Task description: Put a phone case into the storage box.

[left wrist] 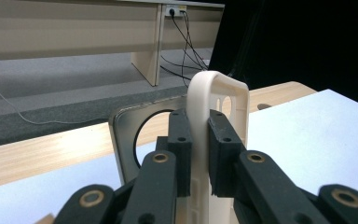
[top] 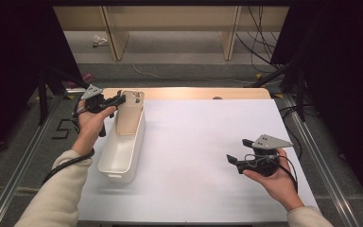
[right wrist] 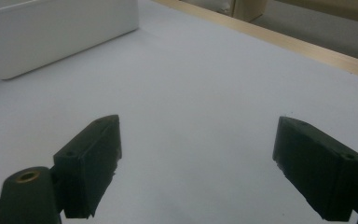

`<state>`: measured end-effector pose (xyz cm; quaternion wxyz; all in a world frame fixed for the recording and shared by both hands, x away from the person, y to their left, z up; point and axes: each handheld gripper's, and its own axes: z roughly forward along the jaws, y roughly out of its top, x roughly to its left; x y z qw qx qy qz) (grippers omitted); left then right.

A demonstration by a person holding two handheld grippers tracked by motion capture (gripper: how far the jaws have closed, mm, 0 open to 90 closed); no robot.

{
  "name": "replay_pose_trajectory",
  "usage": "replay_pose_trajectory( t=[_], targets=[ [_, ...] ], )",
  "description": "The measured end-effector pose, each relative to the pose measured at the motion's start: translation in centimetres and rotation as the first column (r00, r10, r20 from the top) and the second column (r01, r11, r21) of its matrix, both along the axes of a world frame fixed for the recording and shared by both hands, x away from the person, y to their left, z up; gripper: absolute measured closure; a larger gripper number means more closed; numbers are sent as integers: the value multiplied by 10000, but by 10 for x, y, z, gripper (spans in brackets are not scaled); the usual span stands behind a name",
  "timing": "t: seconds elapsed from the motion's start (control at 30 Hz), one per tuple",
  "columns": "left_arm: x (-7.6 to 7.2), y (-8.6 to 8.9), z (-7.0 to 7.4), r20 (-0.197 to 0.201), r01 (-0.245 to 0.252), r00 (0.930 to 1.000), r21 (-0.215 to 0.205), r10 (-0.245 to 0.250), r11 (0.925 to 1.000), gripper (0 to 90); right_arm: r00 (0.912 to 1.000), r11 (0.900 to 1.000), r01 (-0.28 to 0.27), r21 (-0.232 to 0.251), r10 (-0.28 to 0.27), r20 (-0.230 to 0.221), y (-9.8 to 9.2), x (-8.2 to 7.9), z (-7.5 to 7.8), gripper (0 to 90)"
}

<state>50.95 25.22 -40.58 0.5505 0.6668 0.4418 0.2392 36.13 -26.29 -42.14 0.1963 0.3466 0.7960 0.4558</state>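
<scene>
White table [top: 208,156] carries 1 white bin [top: 121,151], seemingly tilted.

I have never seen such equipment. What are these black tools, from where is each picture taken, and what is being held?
A person holds a hand tool with two black jaws in each hand. One picture looks down from above the table; the other two come from small cameras riding on each tool. On the white table surface stands a long white plastic bin. The left gripper is shut on the bin's tall end handle. The right gripper is open and holds nothing, over bare table.
</scene>
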Motion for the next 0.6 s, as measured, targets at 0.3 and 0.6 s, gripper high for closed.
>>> replay_pose_trajectory(
  t=[0.3,0.6],
  targets=[
    [1,3,-6,-180,-69,9998,15,69,10000,808,10000,10000,-4,15,4,0,0,0,0,162],
    [3,4,-10,-310,-125,9994,24,126,9999,808,10000,10000,-2,16,2,-5,0,0,0,162]
  ],
)
